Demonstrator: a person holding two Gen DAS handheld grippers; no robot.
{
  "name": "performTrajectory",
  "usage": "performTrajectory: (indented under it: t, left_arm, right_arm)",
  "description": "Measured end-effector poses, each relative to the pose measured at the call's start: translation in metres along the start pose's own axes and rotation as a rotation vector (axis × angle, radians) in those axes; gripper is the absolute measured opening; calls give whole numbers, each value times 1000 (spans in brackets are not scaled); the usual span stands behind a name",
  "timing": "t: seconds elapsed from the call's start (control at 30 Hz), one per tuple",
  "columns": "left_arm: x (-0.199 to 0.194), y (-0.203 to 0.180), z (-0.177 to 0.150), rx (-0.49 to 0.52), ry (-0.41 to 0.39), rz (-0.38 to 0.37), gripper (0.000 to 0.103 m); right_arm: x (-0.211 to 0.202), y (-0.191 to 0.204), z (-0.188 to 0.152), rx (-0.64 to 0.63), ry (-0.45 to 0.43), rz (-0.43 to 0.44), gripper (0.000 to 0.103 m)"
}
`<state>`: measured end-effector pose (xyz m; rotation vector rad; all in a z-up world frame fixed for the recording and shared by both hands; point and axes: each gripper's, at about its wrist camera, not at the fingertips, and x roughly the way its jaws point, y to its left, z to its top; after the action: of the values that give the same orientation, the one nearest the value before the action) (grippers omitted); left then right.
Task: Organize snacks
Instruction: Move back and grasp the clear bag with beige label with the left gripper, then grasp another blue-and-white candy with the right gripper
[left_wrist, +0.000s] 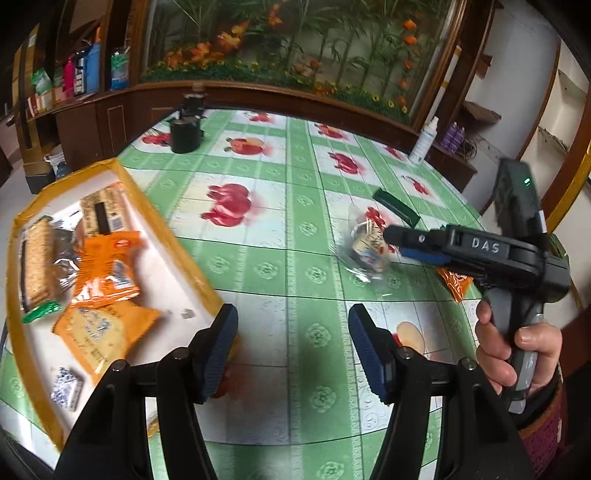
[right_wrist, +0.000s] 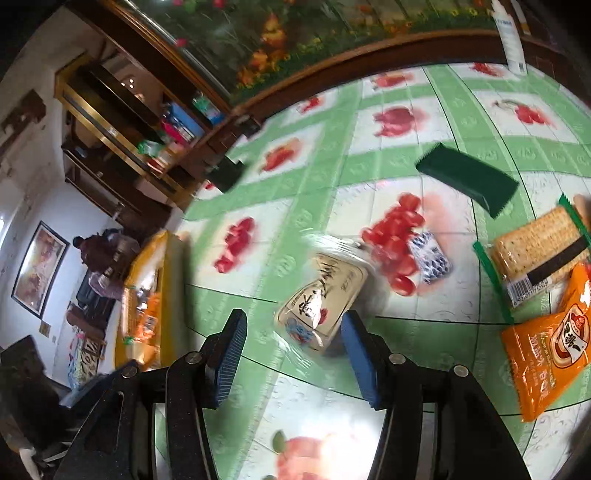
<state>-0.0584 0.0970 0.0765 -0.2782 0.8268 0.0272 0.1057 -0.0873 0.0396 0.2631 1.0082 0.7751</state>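
The left gripper (left_wrist: 291, 347) fills the bottom of the left wrist view, its jaws standing apart with nothing between them but the green-and-white fruit-print cloth of the counter (left_wrist: 295, 258). At the left of that frame sits a yellow-rimmed tray (left_wrist: 122, 173) holding several snacks: a cracker pack (left_wrist: 37, 258), an orange snack bag (left_wrist: 107, 269) and a small blue-and-white patterned packet (left_wrist: 66, 387) near the tray's lower corner.

At the right of the same frame a person's hand (left_wrist: 517, 350) holds the right gripper (left_wrist: 397, 242), which points toward the middle of the frame. Its tip is at a clear-wrapped snack with black script (left_wrist: 369, 243) lying on the counter, right of centre.

In the right wrist view the right gripper (right_wrist: 293, 354) has its jaws open about halfway, and the clear-wrapped snack (right_wrist: 321, 299) lies just ahead of and partly between the tips; whether the pads touch it cannot be told, and it looks blurred.

Just to its right is another blue-and-white packet (right_wrist: 430, 256). A dark green packet (right_wrist: 469, 177) lies in the upper right. At the right edge are a green-edged cracker pack (right_wrist: 539, 251) and an orange bag (right_wrist: 550, 354). The tray (right_wrist: 170, 266) shows at centre left.
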Motion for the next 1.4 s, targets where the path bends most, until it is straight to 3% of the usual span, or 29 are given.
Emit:
performTrajectory:
  t: [0.17, 0.23, 0.3, 0.4, 0.5, 0.7, 0.8, 0.9, 0.97, 1.1, 1.17, 1.4]
  left_arm:
    - [13, -21, 18, 43, -1, -20, 74]
    - [24, -39, 31, 112, -13, -16, 84]
    - [36, -55, 42, 173, -15, -24, 86]
    - [64, -80, 55, 282, -26, 36, 93]
    - [97, -97, 57, 368, 19, 108, 93]
    - [140, -112, 44, 436, 105, 158, 93]
    - [150, -105, 41, 390, 117, 166, 91]
    - [152, -83, 42, 273, 116, 78, 78]
    - [149, -74, 42, 252, 84, 92, 73]
    - [142, -59, 42, 201, 59, 74, 70]
    - [138, -50, 44, 161, 53, 58, 70]
    - [131, -41, 50, 128, 34, 44, 70]
  right_arm:
    - [-19, -19, 4, 89, -72, -5, 59]
    - [-29, -34, 7, 154, -109, -17, 59]
    - [-37, -46, 10, 200, -138, -30, 59]
    - [-50, -62, 13, 257, -175, -44, 59]
    - [-56, -73, 14, 296, -196, -48, 59]
    - [-58, -78, 16, 316, -197, -46, 59]
    - [-52, -74, 18, 297, -191, -57, 59]
    - [-45, -72, 19, 268, -181, -92, 59]
    - [-40, -71, 19, 249, -177, -120, 59]
    - [-23, -64, 22, 175, -150, -165, 58]
    - [-14, -59, 24, 124, -135, -194, 50]
    - [12, -46, 23, -16, -102, -321, 39]
